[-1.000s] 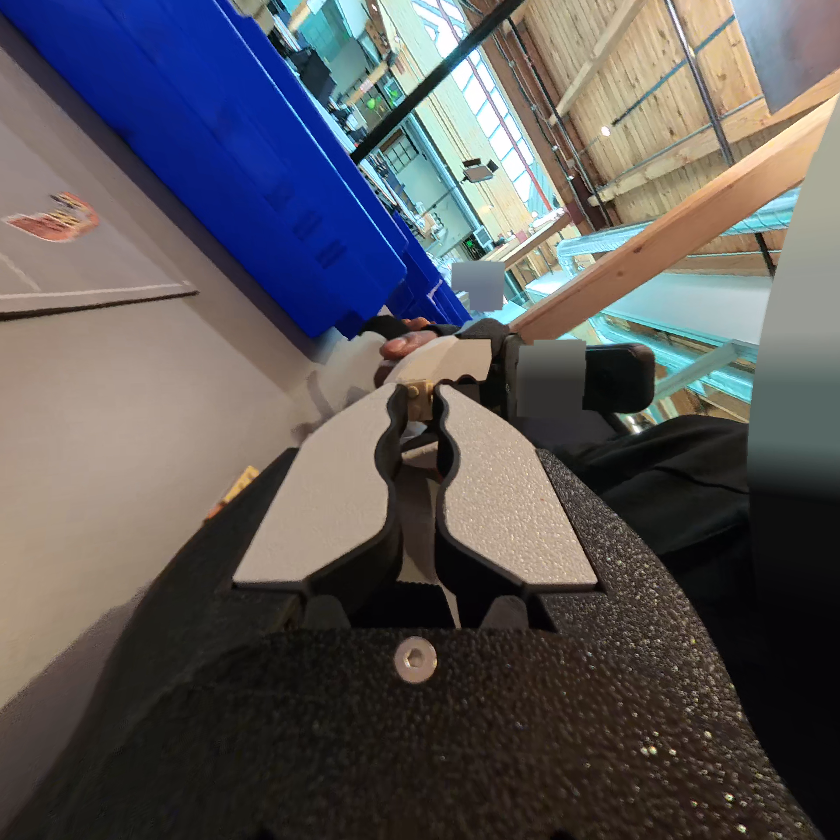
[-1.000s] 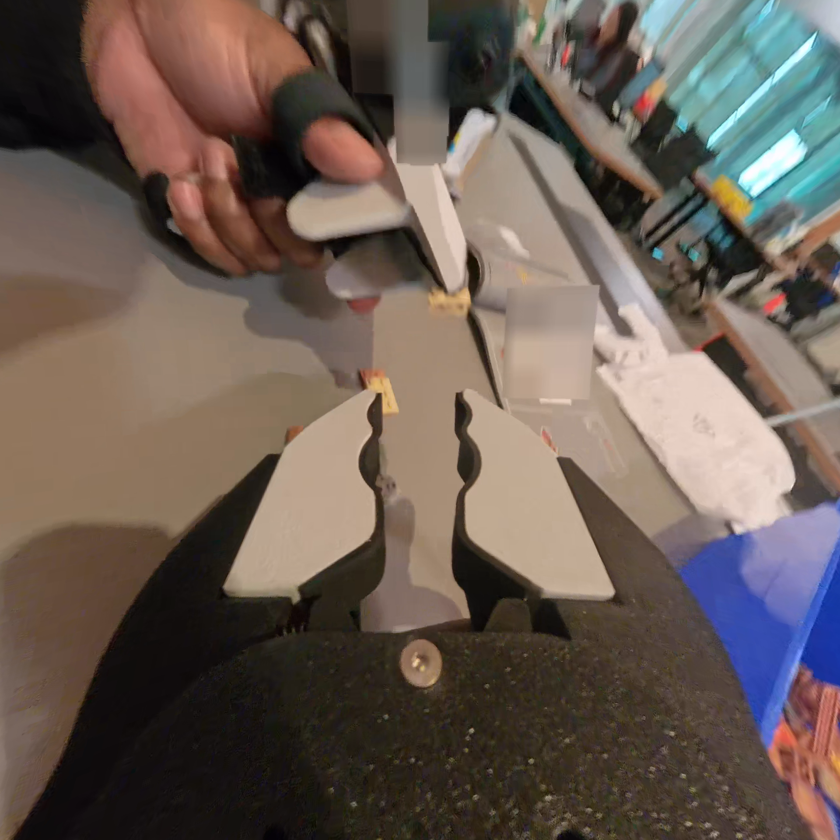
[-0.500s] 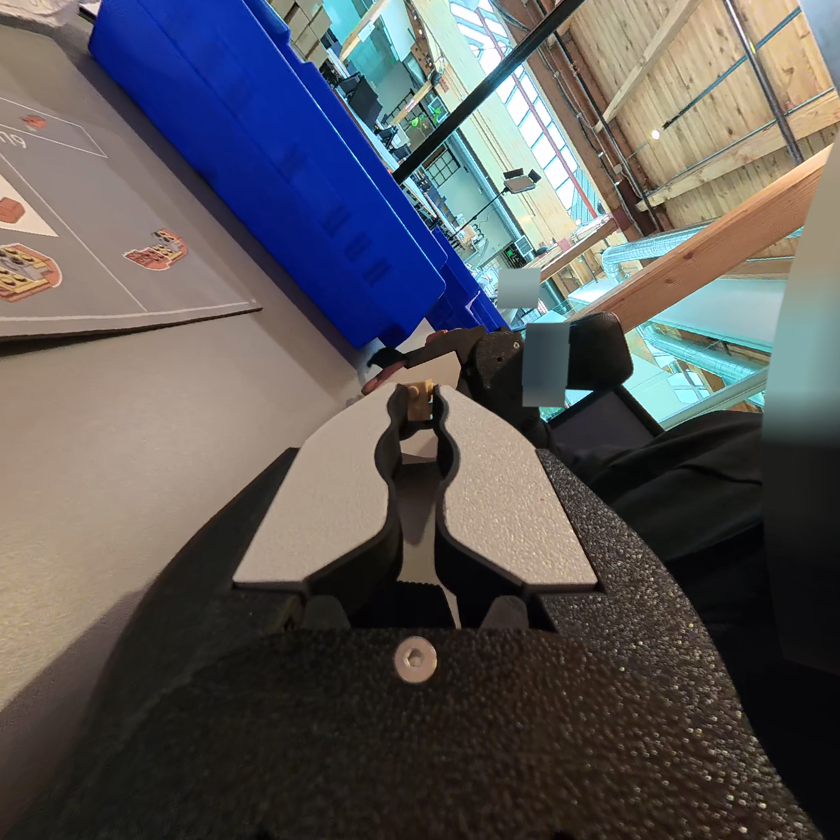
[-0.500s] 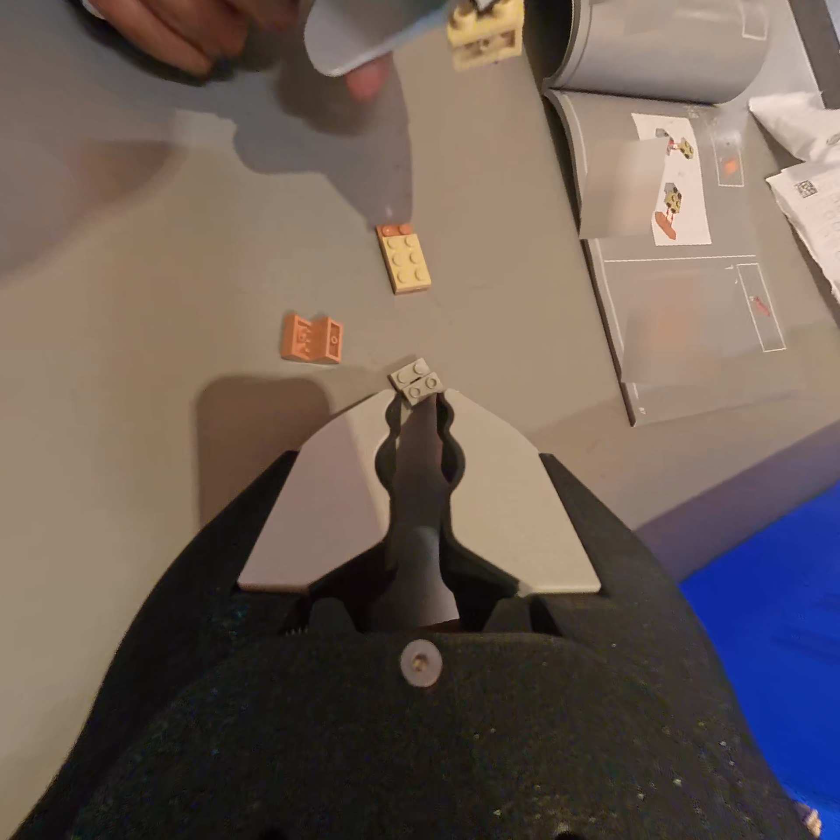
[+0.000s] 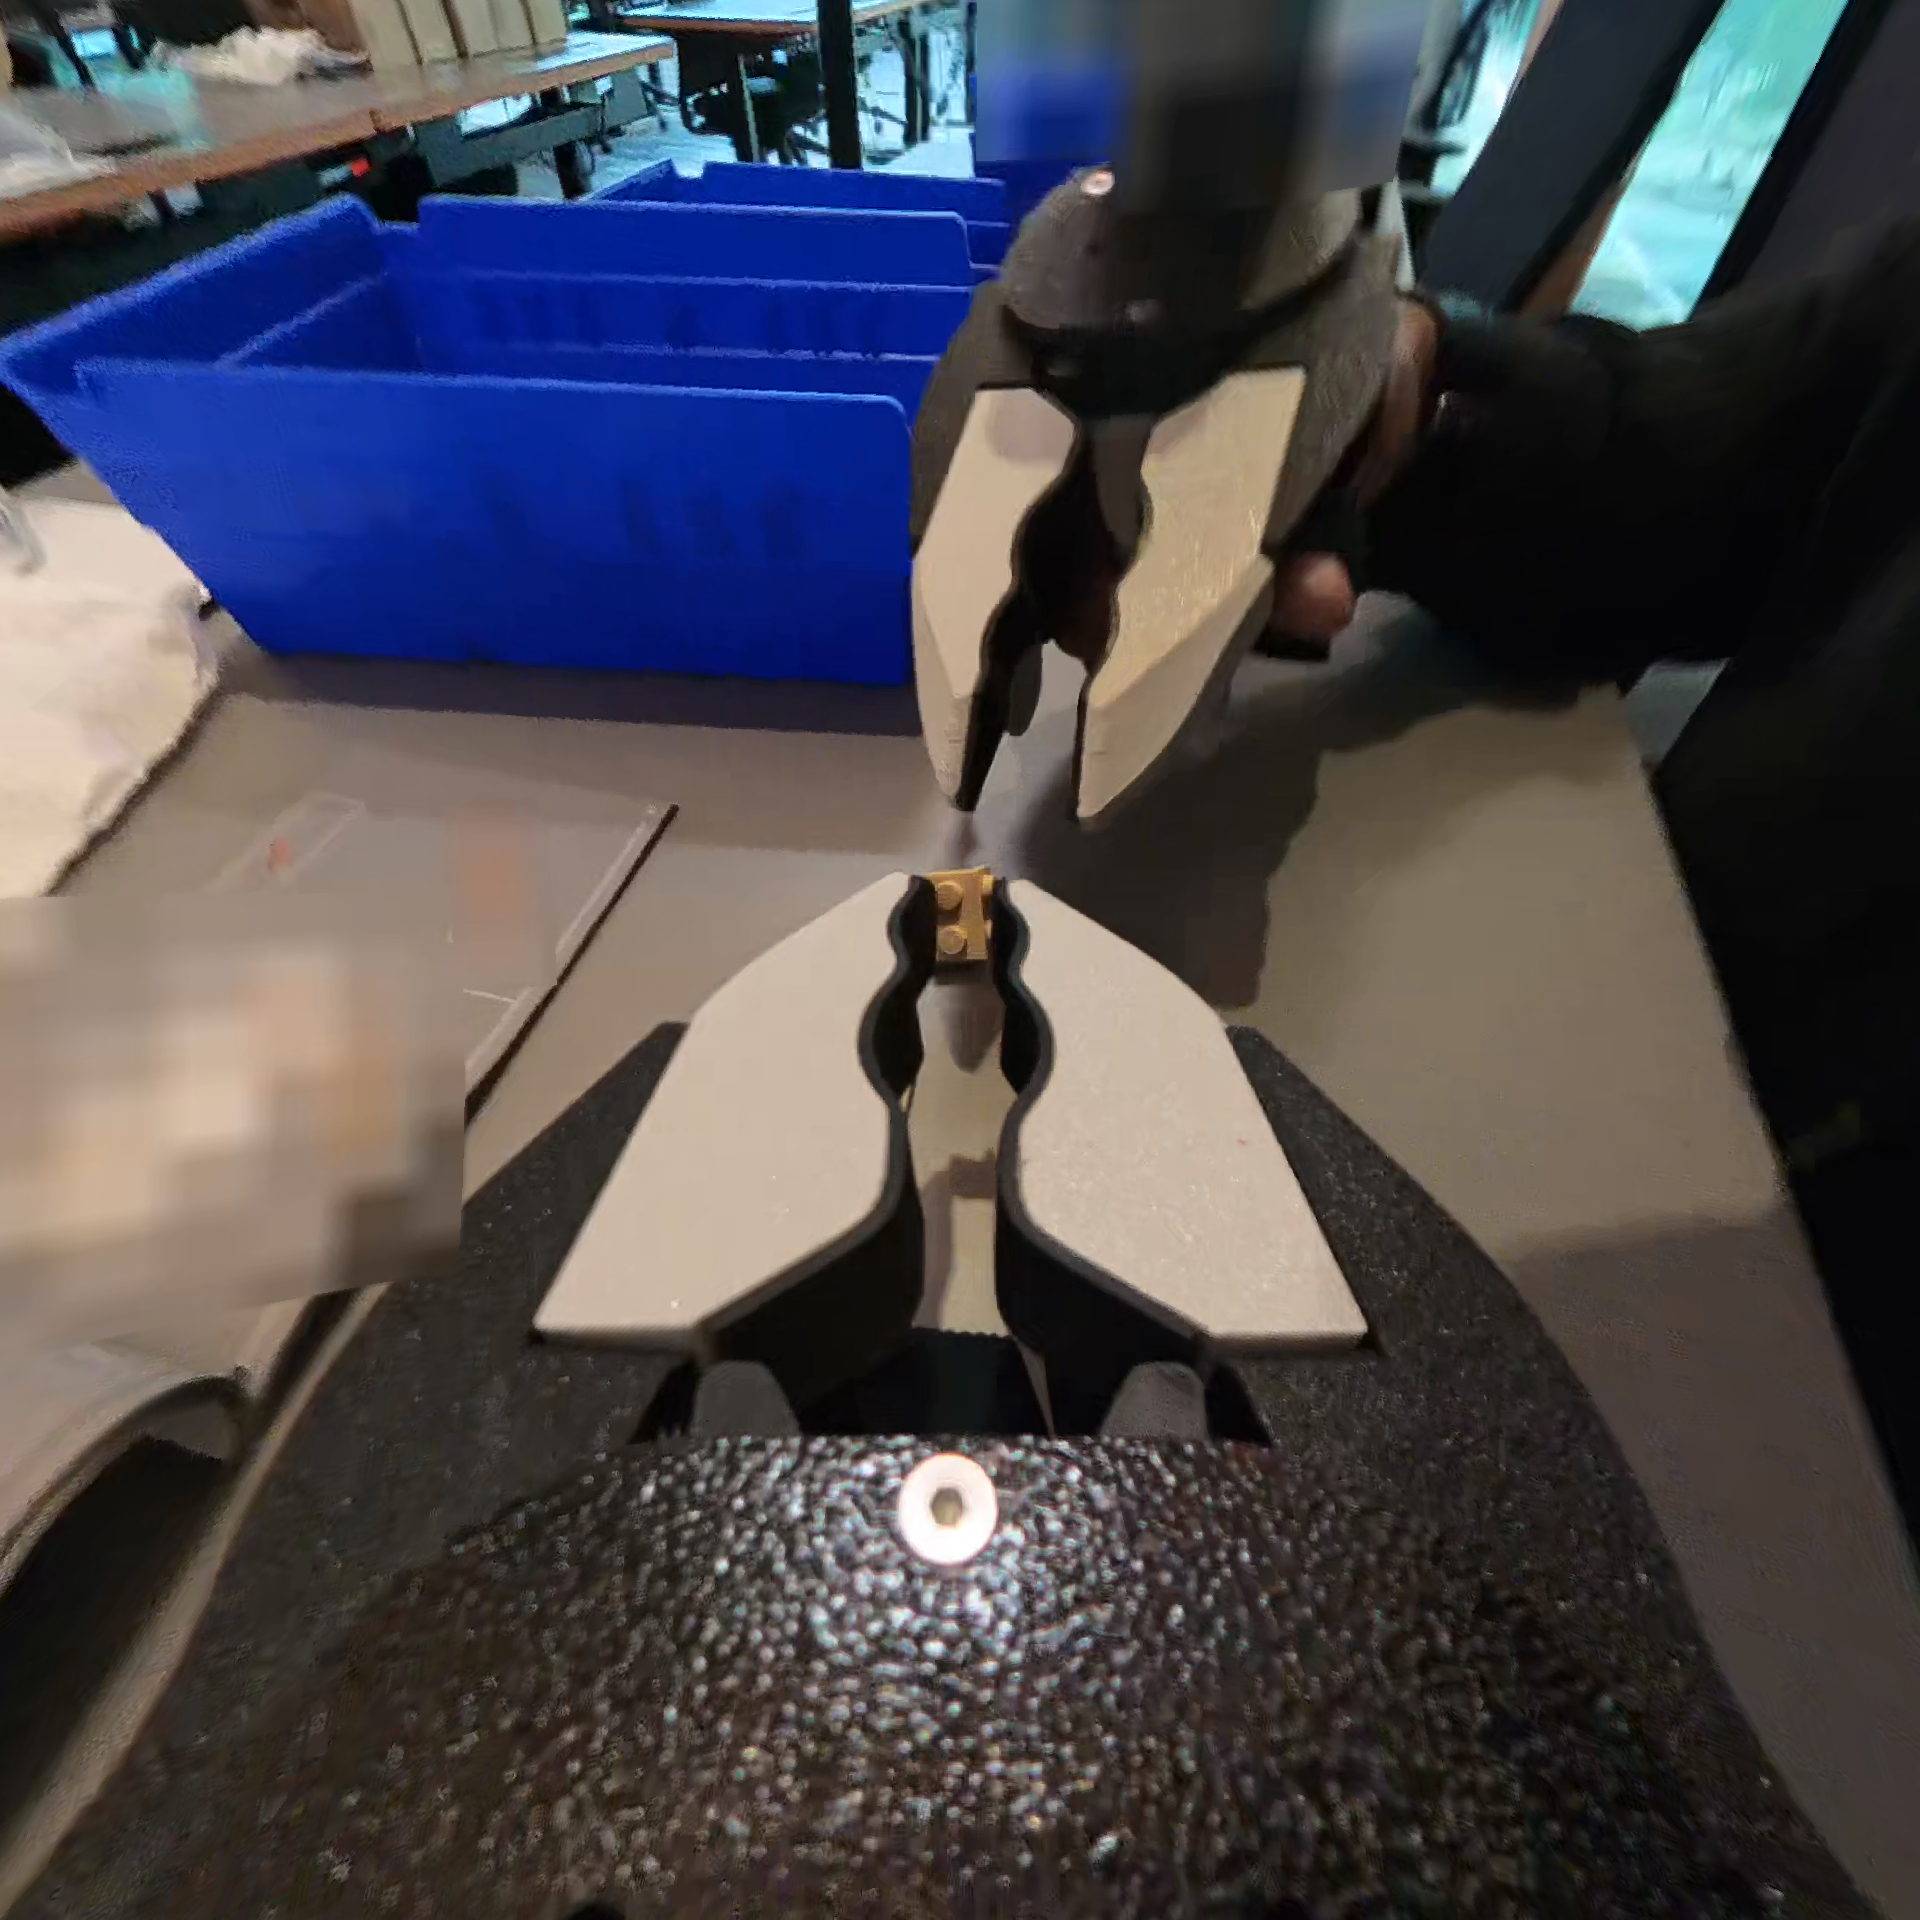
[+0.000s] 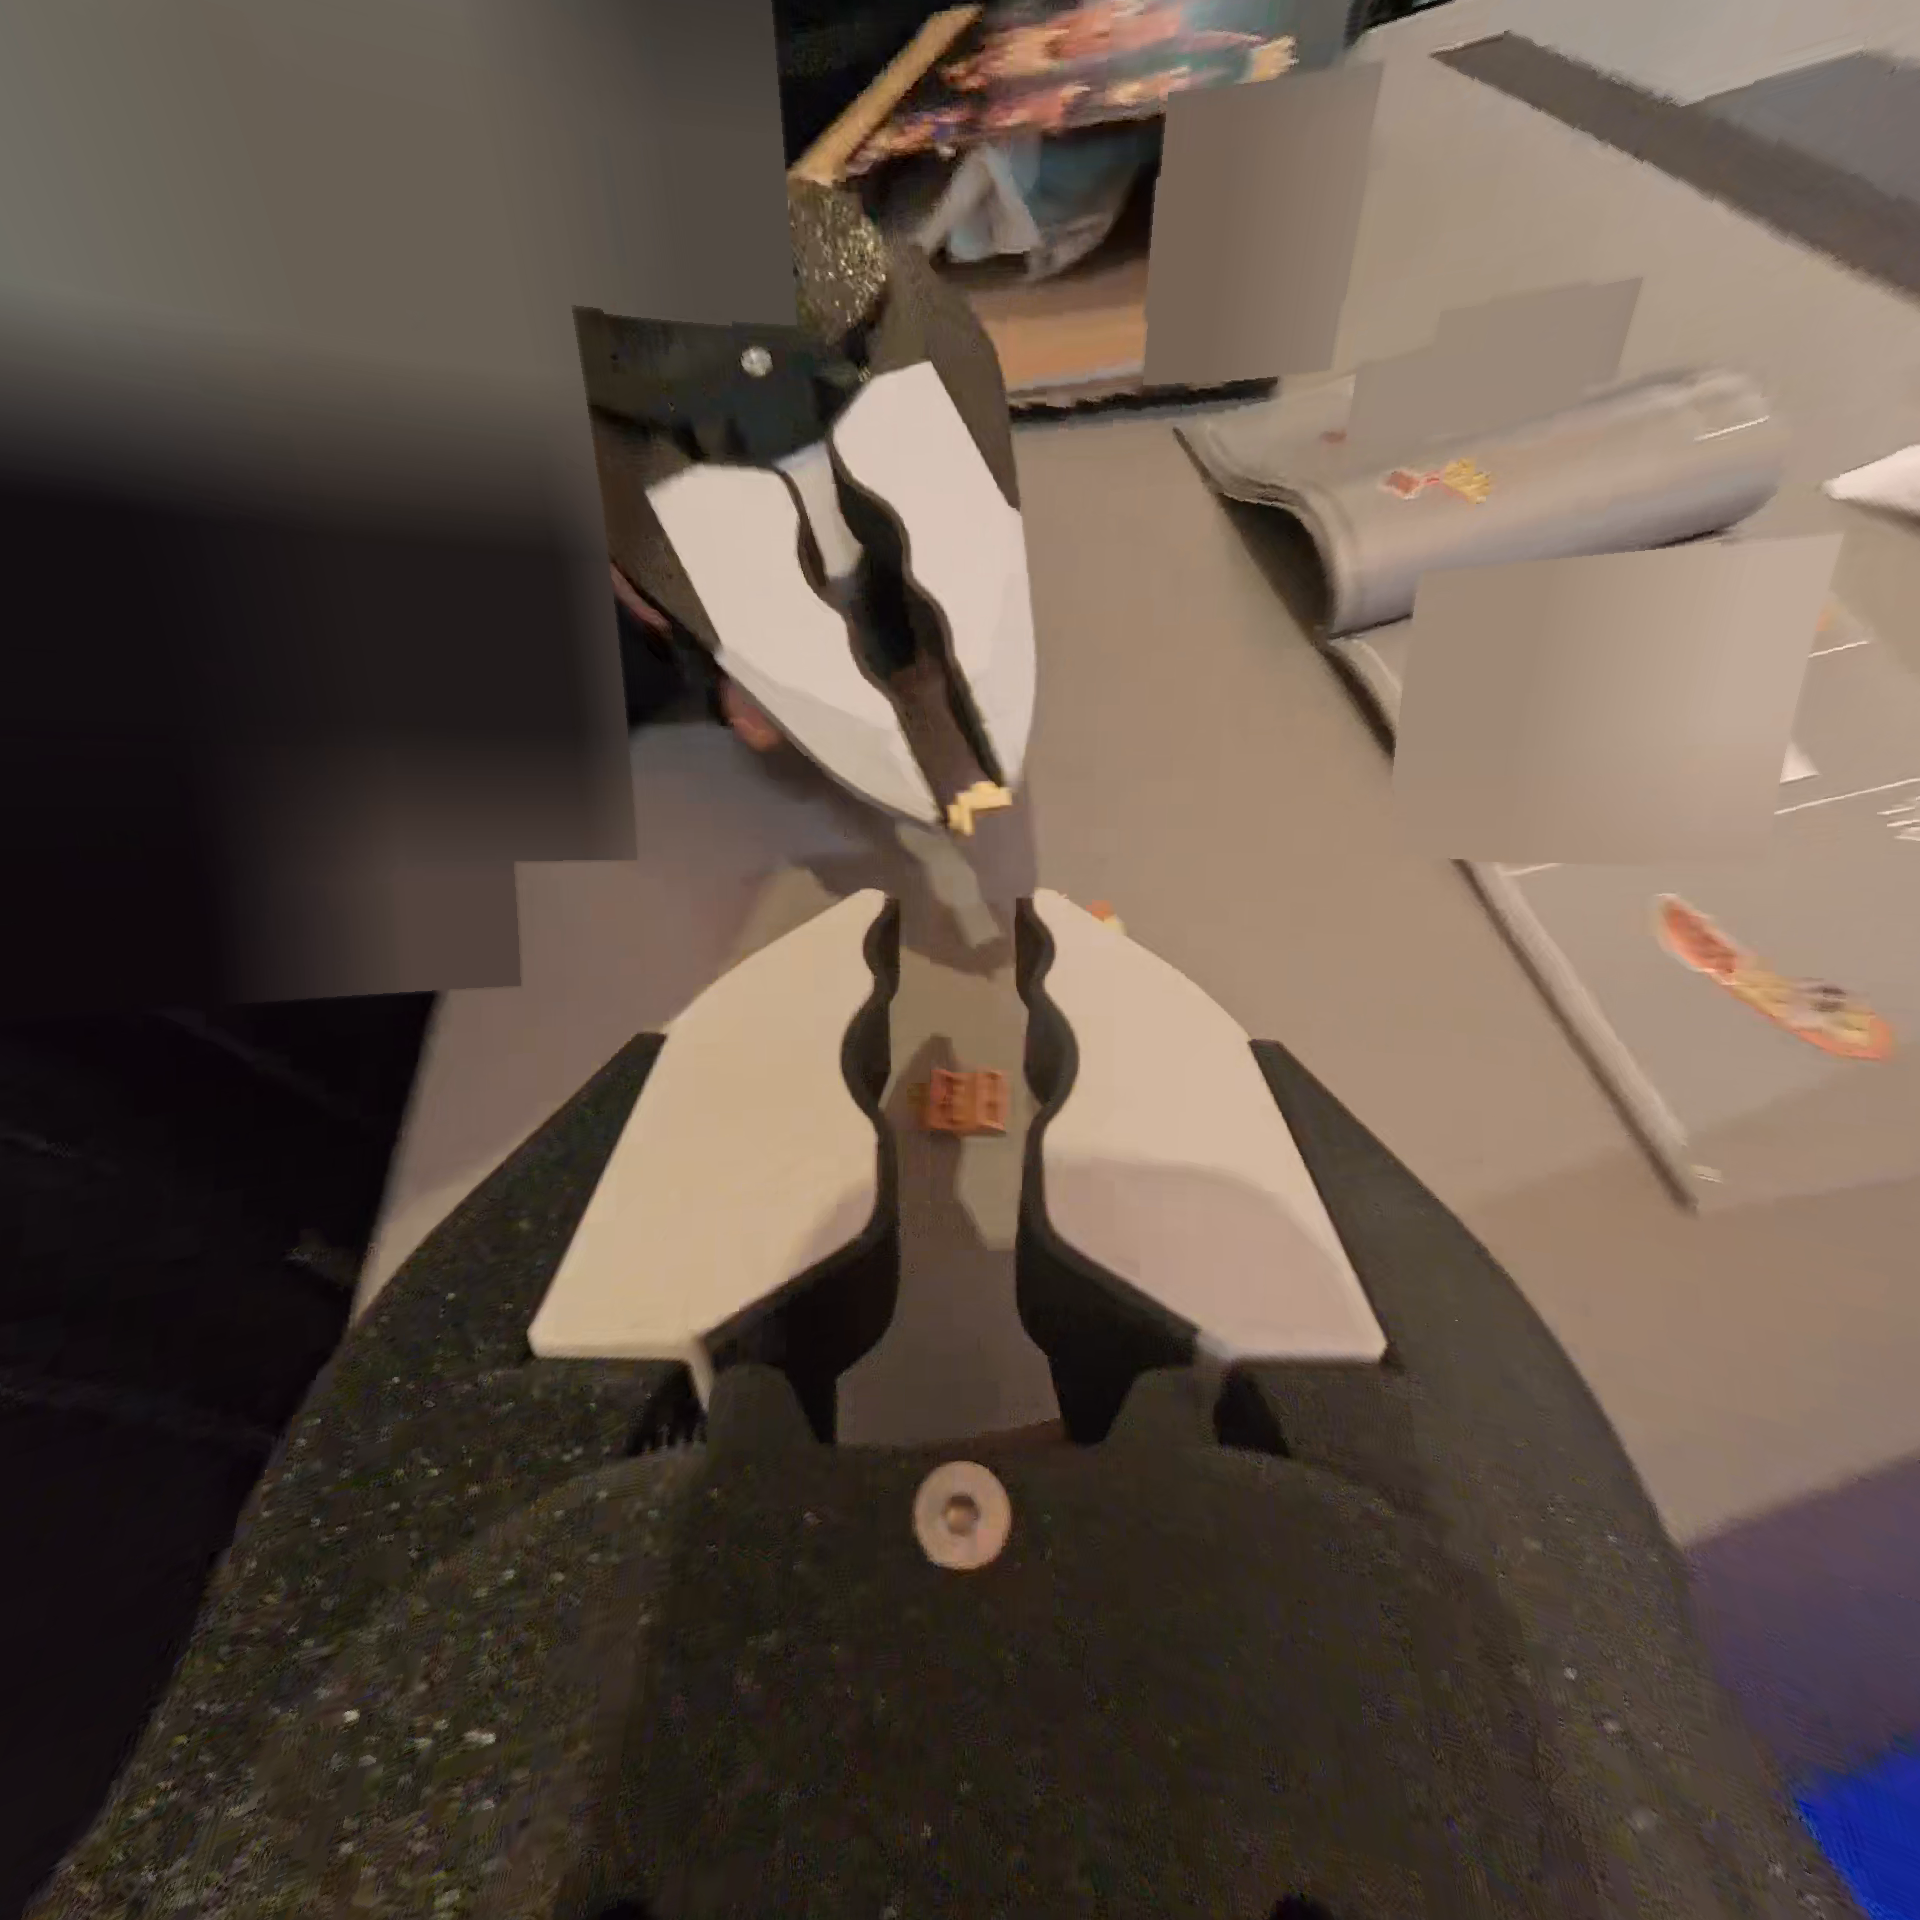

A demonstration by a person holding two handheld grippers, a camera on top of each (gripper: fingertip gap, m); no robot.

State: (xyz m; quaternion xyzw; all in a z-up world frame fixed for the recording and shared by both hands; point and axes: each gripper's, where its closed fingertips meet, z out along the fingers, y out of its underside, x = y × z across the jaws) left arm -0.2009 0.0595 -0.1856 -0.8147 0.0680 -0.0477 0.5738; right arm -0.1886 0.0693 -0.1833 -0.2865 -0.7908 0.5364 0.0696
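Right wrist view blurs a grey piece [image 6: 951, 883] between claw [image 6: 951, 914] fingertips

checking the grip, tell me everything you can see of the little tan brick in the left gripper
The tan brick is a small plastic building brick, two round studs on its upper face, one behind the other. It sits at the very tips of the left gripper, clamped between the two grey fingers and held above the grey table. Its front end pokes slightly past the fingertips. From the right wrist view it shows as a pale yellow stepped piece at those tips. Nothing else touches it.
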